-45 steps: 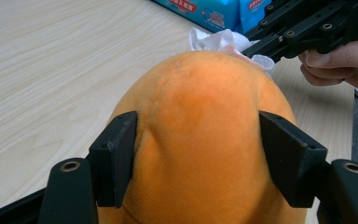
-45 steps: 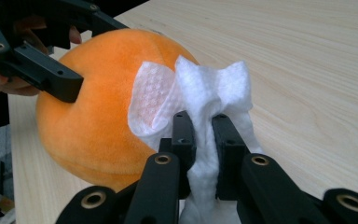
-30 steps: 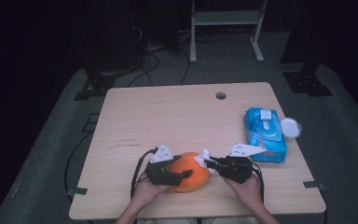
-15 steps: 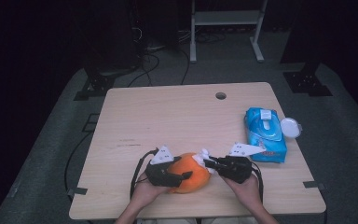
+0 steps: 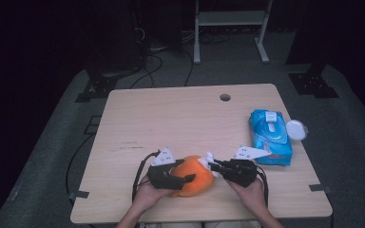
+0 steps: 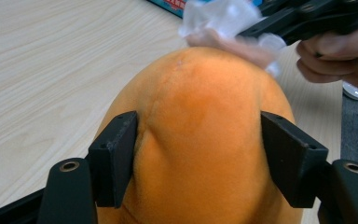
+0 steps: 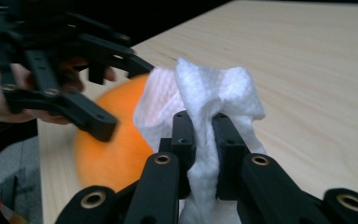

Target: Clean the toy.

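An orange plush ball (image 5: 194, 175) rests near the table's front edge. My left gripper (image 5: 178, 178) is shut on the plush ball (image 6: 200, 135), one jaw pressed into each side. My right gripper (image 5: 214, 166) is shut on a crumpled white wipe (image 7: 205, 102), and the wipe (image 5: 205, 160) touches the top right of the ball. In the left gripper view the wipe (image 6: 223, 18) lies against the ball's far end. The right gripper view has the ball (image 7: 116, 140) to the left behind the wipe, with the left gripper's black jaws around it.
A blue pack of wipes (image 5: 270, 135) lies at the table's right, its round white lid (image 5: 296, 129) flipped open over the edge. A cable hole (image 5: 225, 97) sits near the far edge. The wooden table (image 5: 171, 118) stretches beyond the hands.
The wipe in my right gripper has shifted slightly against the ball. The left gripper and the ball stay in place.
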Demonstrator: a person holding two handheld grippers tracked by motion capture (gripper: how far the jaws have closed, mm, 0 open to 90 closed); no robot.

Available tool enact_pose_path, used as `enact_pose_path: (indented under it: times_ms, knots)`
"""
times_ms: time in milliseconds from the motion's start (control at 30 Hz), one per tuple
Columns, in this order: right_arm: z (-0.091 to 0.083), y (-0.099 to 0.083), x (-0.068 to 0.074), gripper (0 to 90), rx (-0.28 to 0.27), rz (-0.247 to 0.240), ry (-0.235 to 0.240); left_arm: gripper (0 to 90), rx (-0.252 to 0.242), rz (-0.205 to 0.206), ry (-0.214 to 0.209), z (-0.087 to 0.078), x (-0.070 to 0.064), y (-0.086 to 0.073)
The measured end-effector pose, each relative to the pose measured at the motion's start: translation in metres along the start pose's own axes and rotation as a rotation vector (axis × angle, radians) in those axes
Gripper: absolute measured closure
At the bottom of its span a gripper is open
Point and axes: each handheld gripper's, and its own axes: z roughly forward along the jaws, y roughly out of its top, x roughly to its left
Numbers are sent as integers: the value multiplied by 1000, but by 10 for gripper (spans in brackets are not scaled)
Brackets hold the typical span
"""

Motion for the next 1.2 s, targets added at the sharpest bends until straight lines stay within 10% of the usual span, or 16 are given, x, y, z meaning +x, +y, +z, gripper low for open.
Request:
enact_pose_path:
  times_ms: [167,400,633,867,1100,1200]
  knots:
    - [0,-8,-12,805,28,64,-35,304,10,26,-1,1,-5,1]
    - [-1,9,13,804,-17,-36,16,295,24,84,1,8,-18,2]
    - [-3,-9,-6,804,19,69,-20,295,25,96,-3,8,-20,1]
    - [-2,7,25,805,-9,-63,9,292,25,101,2,8,-22,0]
    - [-3,-14,-7,805,16,88,-32,295,27,112,-1,8,-22,1]
    - [-4,-5,3,805,1,38,-38,286,30,143,11,9,-25,1]
